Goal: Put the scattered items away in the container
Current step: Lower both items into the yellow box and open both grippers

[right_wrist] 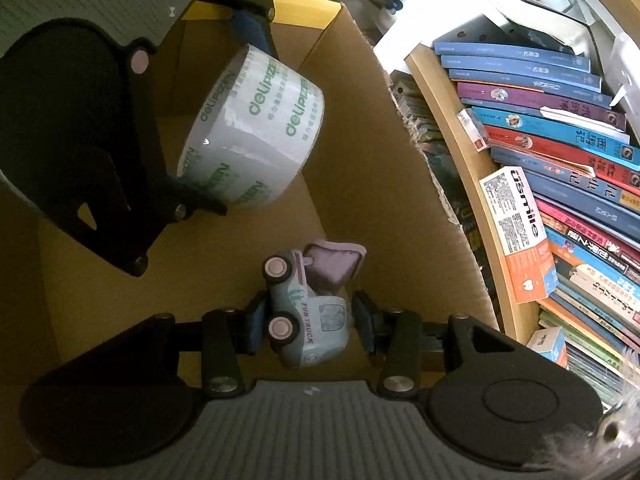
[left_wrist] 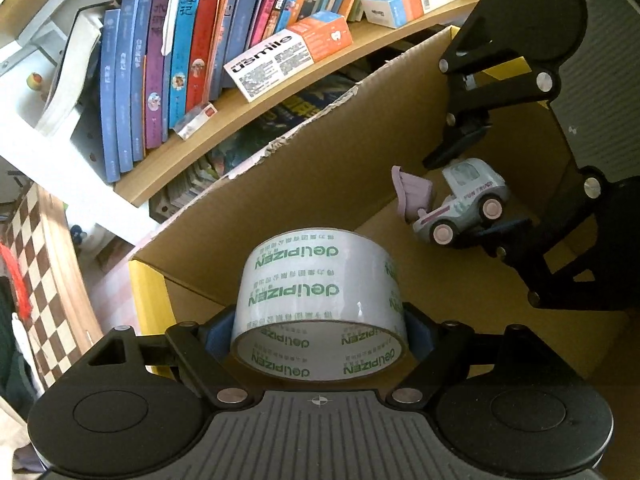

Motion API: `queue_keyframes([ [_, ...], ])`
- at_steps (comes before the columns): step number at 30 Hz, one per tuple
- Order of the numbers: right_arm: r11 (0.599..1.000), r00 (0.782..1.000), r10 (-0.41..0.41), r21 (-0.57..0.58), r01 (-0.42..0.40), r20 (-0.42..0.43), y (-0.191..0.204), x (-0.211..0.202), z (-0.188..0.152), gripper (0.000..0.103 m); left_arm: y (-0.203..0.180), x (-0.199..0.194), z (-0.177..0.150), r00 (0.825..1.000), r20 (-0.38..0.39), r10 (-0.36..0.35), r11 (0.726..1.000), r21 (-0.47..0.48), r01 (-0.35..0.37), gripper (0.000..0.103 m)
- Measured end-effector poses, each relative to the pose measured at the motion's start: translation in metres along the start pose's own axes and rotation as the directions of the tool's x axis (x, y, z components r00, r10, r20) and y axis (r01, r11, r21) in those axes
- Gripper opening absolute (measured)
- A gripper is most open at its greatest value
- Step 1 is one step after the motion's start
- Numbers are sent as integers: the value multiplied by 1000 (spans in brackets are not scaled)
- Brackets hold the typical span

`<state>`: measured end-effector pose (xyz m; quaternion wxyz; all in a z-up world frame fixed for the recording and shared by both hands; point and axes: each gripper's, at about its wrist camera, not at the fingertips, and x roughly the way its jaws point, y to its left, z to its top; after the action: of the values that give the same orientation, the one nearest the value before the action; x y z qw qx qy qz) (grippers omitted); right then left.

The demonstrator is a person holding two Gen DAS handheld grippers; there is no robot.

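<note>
A: Left hand-held gripper point(left_wrist: 320, 336): state?
B: Clenched on the tape point(left_wrist: 320, 312). Blue pads press both sides of the roll, core facing the camera. Green lettering on the wrap. The roll hangs over the box point(left_wrist: 280, 184), inside its walls, not touching the floor.

A: Right hand-held gripper point(right_wrist: 308, 322)?
B: Grasping the truck point(right_wrist: 308, 312). Pads sit on either flank of the cab, pink wheels turned sideways, lilac bucket pointing away from the camera. Also over the open box, clear of the bottom.

A: The two relative to each other?
B: Near, not touching. From the left wrist view the truck is up and right of the tape.

A: Box?
B: Brown cardboard, flaps open, yellow tape on one edge, one rim ragged.

A: Beyond it?
B: A wooden shelf point(left_wrist: 256, 104) just beside the box, packed with books point(left_wrist: 184, 52). Two toothpaste cartons point(left_wrist: 288, 56) lie on its front edge.
</note>
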<state>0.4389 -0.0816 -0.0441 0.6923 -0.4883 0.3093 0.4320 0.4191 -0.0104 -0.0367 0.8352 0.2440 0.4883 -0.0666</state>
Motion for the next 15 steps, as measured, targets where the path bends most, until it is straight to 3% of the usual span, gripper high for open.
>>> queue_keyframes([
  [4,1000,999,-23,13,23,25,-1,-5,0,58,0,-2,1,1000,10,1,1000,1,-1,87],
  [14,997,993,-64,58,58,101,-7,-37,1,68,11,-33,-2,995,94,23,999,-40,-19,89],
  [15,995,991,-73,69,65,112,-8,-42,1,74,13,-38,-3,994,110,26,999,-46,-21,89],
])
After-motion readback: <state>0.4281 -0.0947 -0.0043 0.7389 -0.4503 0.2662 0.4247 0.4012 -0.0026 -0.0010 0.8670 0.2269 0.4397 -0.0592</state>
